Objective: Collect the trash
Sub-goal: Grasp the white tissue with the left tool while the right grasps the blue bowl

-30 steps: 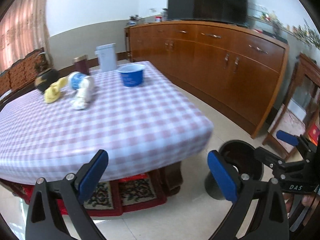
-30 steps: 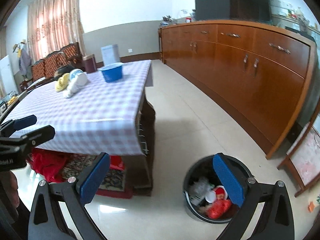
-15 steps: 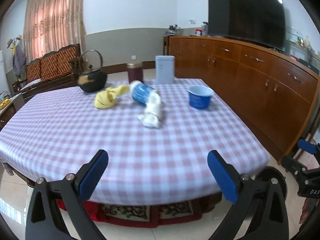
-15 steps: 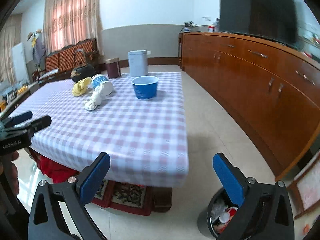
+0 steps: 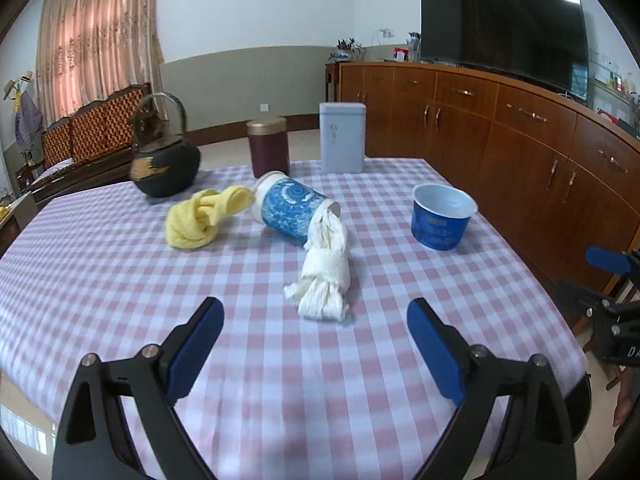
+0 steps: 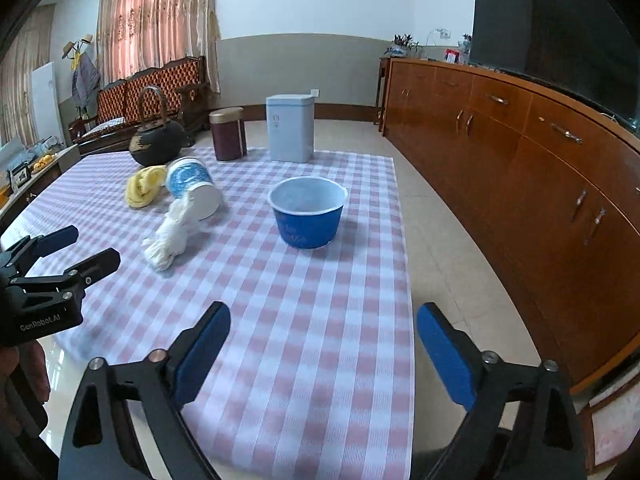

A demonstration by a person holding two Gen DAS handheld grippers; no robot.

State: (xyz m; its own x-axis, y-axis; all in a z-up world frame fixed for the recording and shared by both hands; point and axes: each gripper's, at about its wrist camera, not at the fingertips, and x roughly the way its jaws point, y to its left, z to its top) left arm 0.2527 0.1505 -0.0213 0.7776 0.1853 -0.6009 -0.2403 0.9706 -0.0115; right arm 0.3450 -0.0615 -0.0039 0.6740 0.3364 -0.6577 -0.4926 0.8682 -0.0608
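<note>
Since the earlier frames, both cameras have swung off the floor bin, which has left both views, to face the checked table, so pickup of the next item appears to be starting.

Left wrist view: left gripper (image 5: pixel 316 338) hangs over the table (image 5: pixel 120 280); its jaws stand wide, are closing slightly, and hold nothing. At 12 o'clock from the jaws, near them, lies a wad of white paper (image 5: pixel 325 276), its far end at the mouth of a tipped blue cup (image 5: pixel 290 210). A yellow cloth (image 5: pixel 204 216) lies at 10 o'clock, a blue bowl (image 5: pixel 442 216) at 2 o'clock. Kettle (image 5: pixel 164 160), brown jar (image 5: pixel 269 147) and grey tin (image 5: pixel 343 137) stand along the far edge. The right gripper (image 5: pixel 600 276) shows at 3 o'clock.

Right wrist view: right gripper (image 6: pixel 324 356) hangs above the near table edge, jaws wide, closing slightly, empty. The bowl stands at 12 o'clock, the paper and cup at 10 o'clock, well apart from the jaws.
</note>
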